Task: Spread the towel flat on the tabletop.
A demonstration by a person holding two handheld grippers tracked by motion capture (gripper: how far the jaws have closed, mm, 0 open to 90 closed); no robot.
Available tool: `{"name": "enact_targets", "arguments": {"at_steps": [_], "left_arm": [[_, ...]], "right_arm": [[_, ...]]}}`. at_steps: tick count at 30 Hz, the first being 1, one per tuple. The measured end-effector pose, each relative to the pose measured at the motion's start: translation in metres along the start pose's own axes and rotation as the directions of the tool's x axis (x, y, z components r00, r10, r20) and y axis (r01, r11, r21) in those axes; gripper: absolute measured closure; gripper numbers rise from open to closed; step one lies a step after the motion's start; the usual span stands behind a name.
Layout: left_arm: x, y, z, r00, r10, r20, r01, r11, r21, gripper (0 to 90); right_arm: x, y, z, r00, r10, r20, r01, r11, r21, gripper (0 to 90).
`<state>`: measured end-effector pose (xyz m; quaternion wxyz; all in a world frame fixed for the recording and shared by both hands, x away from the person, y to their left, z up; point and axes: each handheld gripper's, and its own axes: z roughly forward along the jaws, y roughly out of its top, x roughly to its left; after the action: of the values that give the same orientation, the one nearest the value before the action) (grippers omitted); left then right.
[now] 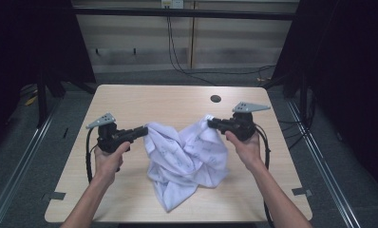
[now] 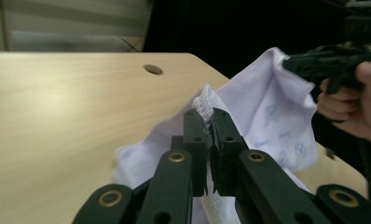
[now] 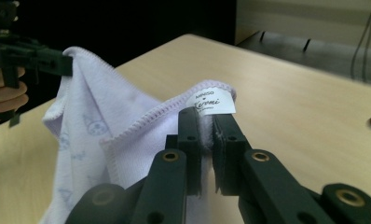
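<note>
A white towel with a faint pale-blue print hangs between the two grippers over the middle of the light wooden table, its two upper corners lifted and its lower folds bunched on the tabletop, one tip trailing toward the near edge. The left gripper, held in the person's left hand, points right across the table and is clamped on the towel's left corner — in the left gripper view its black jaws stand pressed together with the stitched hem squeezed between them and poking out above the tips. The right gripper, held in the right hand, points left and pinches the right corner; in the right gripper view the jaws are closed on the thick hem just below a small white label sewn to that corner. Each gripper carries a grey three-cornered plate on top, and a black cable trails from each back toward the person. The cloth sags in a loose V between the two grips. A small round hole sits in the table on the far side, beyond the towel and a little right of centre — well apart from the cloth.
</note>
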<state>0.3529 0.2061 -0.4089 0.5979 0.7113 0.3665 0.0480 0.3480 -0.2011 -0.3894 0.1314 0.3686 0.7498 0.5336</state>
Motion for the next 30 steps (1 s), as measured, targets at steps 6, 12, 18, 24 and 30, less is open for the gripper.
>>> {"name": "enact_targets", "arguments": {"at_steps": [6, 12, 18, 24, 30], "left_arm": [[0.01, 0.045, -0.011, 0.9958, 0.018, -0.089, -0.023, 0.9979, -0.061, 86.6], [0.009, 0.082, -0.056, 0.99, 0.021, -0.139, -0.049, 0.9787, -0.199, 86.8], [0.012, 0.068, -0.098, 0.9849, 0.001, -0.173, -0.043, 0.9701, -0.239, 86.7], [0.02, 0.009, -0.095, 0.9879, -0.04, -0.149, 0.025, 0.9946, -0.101, 86.7], [0.023, -0.019, -0.082, 0.9893, -0.047, -0.138, 0.042, 0.9985, -0.035, 86.3]], "right_arm": [[-0.029, 0.057, -0.008, 0.9955, -0.007, 0.094, 0.011, 0.999, -0.039, 83.4], [-0.049, 0.107, -0.027, 0.9862, -0.014, 0.165, 0.033, 0.993, -0.111, 83.3], [-0.082, 0.113, -0.074, 0.9696, 0.04, 0.241, 0.015, 0.975, -0.22, 82.8], [-0.111, 0.024, -0.09, 0.9516, 0.115, 0.285, -0.084, 0.989, -0.119, 81.9], [-0.122, -0.046, -0.102, 0.9327, 0.184, 0.31, -0.172, 0.983, -0.065, 70.1]]}}
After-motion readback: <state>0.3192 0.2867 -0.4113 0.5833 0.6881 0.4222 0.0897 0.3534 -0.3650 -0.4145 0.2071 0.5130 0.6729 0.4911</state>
